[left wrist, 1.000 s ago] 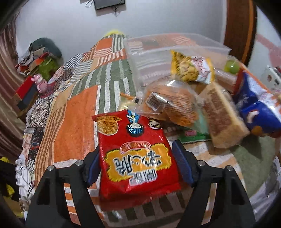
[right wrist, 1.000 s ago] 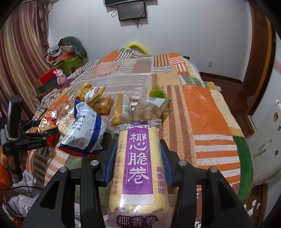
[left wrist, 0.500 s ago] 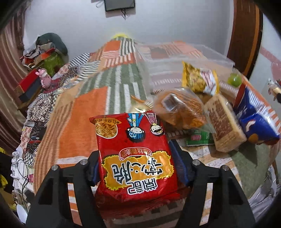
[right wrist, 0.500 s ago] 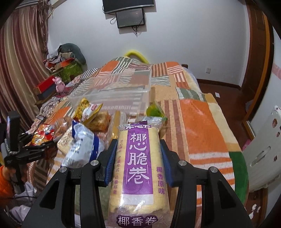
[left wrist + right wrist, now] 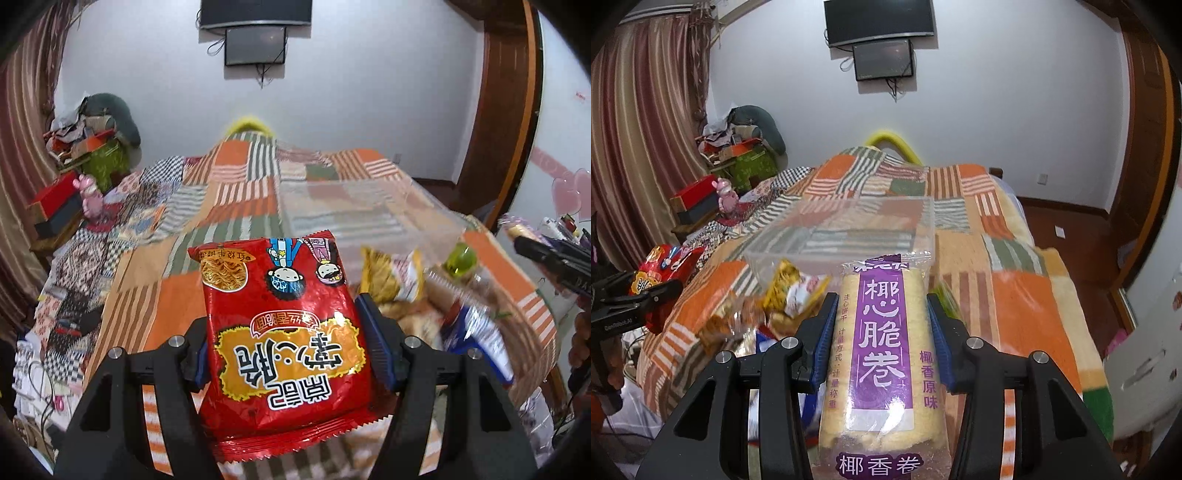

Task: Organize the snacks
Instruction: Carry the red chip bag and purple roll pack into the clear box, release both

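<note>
The bed (image 5: 1027, 295), under its patchwork blanket, serves as my work surface: it lies below and ahead of both pairs of fingers. The clear bin (image 5: 849, 236) rests open on it, straight ahead of the right fingers and ahead and slightly right of the left ones; I judge it the destination, set where either hand can reach over its rim. The loose snacks (image 5: 436, 295) lie heaped on the blanket just before the bin's near wall, below and to the right of the left fingers, so each pick stays close to the drop. My left gripper (image 5: 288, 350) is clamped on the red noodle bag (image 5: 284, 328); its jaws have just been closing, and the pads now press the bag's two long edges, with the top half standing free beyond the fingertips. My right gripper (image 5: 882, 332) is clenched on the purple roll pack (image 5: 882, 350), its pads bearing on both sides at mid-length, and most of the pack runs back between the fingers. Both packs are held clear of the heap, gripped across their narrow width, which I judge keeps them stiff enough to tip forward into the bin.
</note>
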Demonstrator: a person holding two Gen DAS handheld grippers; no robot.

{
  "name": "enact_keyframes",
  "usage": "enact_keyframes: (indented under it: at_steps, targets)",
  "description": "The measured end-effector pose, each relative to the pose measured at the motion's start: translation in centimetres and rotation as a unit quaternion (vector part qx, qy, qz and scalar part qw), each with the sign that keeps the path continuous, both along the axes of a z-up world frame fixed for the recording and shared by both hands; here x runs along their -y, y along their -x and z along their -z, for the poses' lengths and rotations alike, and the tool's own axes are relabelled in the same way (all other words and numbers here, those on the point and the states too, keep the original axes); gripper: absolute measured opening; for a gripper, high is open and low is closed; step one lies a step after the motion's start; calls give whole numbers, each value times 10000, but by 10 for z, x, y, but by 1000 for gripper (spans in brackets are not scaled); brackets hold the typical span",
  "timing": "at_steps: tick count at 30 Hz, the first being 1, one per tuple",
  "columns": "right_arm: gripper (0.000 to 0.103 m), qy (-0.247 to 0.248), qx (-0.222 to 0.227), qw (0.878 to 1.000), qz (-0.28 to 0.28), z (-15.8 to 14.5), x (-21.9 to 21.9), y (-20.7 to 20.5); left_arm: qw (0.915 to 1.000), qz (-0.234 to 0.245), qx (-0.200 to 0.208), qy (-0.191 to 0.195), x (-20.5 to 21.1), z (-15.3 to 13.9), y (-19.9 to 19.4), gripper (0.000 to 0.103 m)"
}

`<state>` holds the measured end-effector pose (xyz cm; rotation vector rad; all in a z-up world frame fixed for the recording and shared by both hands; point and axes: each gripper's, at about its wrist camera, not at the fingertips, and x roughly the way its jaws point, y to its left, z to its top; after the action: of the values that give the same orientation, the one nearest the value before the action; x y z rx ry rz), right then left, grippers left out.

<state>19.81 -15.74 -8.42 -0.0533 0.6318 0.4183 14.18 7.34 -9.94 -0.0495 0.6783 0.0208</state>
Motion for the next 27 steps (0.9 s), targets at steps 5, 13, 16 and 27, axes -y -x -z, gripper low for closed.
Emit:
enact_keyframes:
  at_steps: [5,13,16,27]
  targets:
    - [42,24,183,9998,-77,-9,-9,-13,9996,196,187,-22,15,-14,-23,66]
    - [42,37,322,9994,-88,-16,-23,-41,9989,346,256,205,28,-27,-72,66]
    - [42,29,346,9994,-96,-16,-28,-51,9987,371,282,225,30,-28,-88,66]
    - [42,99,252,9996,-61,-9,-38,-89,9989,391,8,239,33,-13,-152,67]
